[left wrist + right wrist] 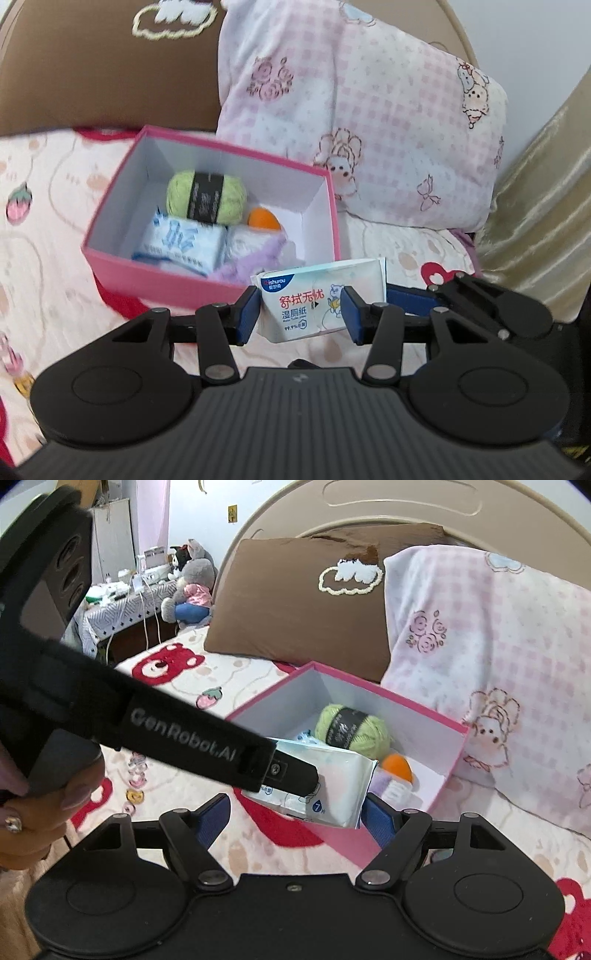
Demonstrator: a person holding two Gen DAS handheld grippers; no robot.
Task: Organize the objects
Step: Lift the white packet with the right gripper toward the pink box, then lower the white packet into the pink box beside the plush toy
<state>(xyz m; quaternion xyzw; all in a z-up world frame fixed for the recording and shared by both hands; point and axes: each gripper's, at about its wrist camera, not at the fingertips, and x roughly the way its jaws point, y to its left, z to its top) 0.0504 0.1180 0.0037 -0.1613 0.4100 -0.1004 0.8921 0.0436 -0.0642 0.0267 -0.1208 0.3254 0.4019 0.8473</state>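
Observation:
My left gripper point(300, 313) is shut on a white pack of wet wipes point(301, 301) and holds it just in front of the near wall of a pink box point(155, 275) on the bed. The box holds a green yarn ball point(207, 195), an orange ball point(263, 218), a blue-and-white tissue pack point(181, 242) and a lilac item point(251, 254). In the right wrist view the left gripper's arm point(184, 738) crosses the frame with the wipes pack point(332, 786) above the box point(448, 775). My right gripper point(295, 818) is open and empty below the pack.
A brown pillow point(295, 602) and a pink checked pillow point(498, 646) lean on the headboard behind the box. The bed sheet point(184, 657) has red bear prints. A side table point(122, 609) with plush toys stands at the far left.

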